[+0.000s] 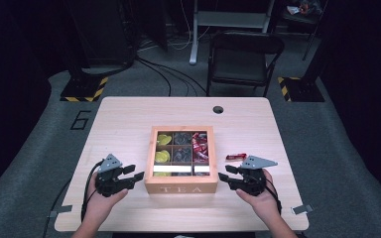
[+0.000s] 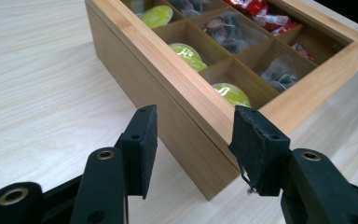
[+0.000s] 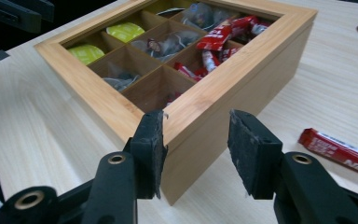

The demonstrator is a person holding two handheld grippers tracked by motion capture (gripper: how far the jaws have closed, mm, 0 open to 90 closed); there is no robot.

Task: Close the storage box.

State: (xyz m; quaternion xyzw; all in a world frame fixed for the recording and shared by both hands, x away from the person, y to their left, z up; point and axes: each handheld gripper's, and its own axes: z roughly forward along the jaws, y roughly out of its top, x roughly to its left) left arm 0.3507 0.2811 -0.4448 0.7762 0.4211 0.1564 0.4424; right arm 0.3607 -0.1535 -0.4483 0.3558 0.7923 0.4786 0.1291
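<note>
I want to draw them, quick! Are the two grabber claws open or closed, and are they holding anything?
Left gripper: open, holding nothing, at the tea box's corner.
Right gripper: open, holding nothing, at the other front corner.

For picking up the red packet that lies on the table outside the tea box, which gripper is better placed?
Right. The red packet lies beside the right gripper, on the tea box's right side. The left gripper, also open, sits across the box.

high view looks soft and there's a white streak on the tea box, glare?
High view: yes, a bright glare band crosses the tea box lid near its front, and the frame is soft. Both gripper views: sharper, lid glare-free, even light on the table.
</note>
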